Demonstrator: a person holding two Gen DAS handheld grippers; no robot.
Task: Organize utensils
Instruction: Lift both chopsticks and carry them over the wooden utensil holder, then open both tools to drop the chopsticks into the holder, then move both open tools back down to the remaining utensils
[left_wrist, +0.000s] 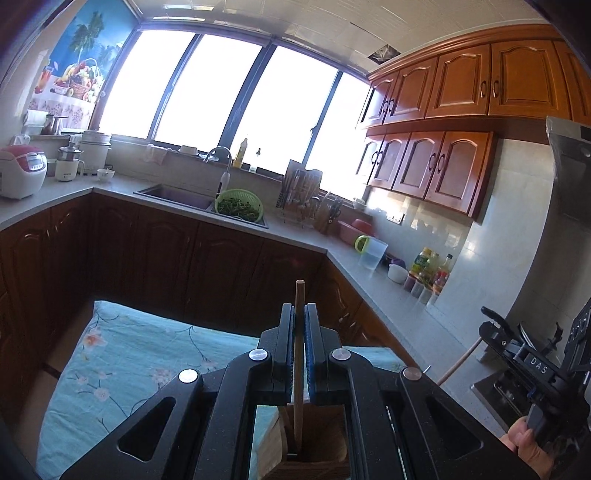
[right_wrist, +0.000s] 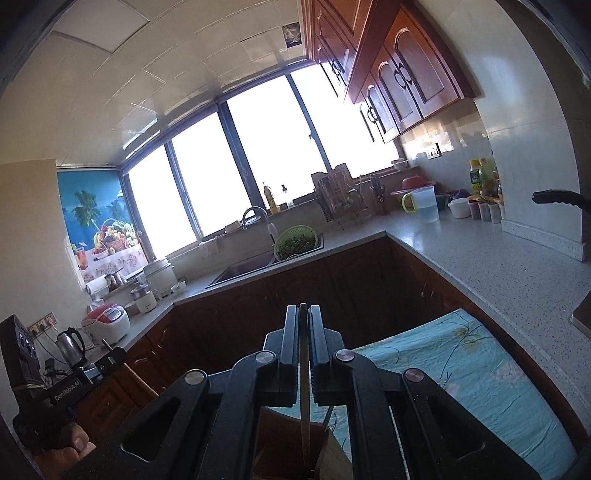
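My left gripper (left_wrist: 299, 308) is shut on a thin wooden utensil handle (left_wrist: 299, 295) that stands upright; its lower end goes into a wooden holder box (left_wrist: 314, 435) below the jaws. My right gripper (right_wrist: 303, 310) is shut on another thin wooden handle (right_wrist: 303, 387), also upright, running down into the wooden holder (right_wrist: 295, 443). The right gripper also shows at the right of the left wrist view (left_wrist: 491, 325), holding its stick. The left gripper shows at the lower left of the right wrist view (right_wrist: 110, 356). The utensils' working ends are hidden.
The holder stands on a table with a light-blue floral cloth (left_wrist: 129, 354). Dark cabinets and a grey L-shaped counter (right_wrist: 480, 251) surround it, with a sink (left_wrist: 177, 195), green colander (left_wrist: 238, 205), rice cooker (left_wrist: 22, 170), pitcher (right_wrist: 424, 203) and bottles.
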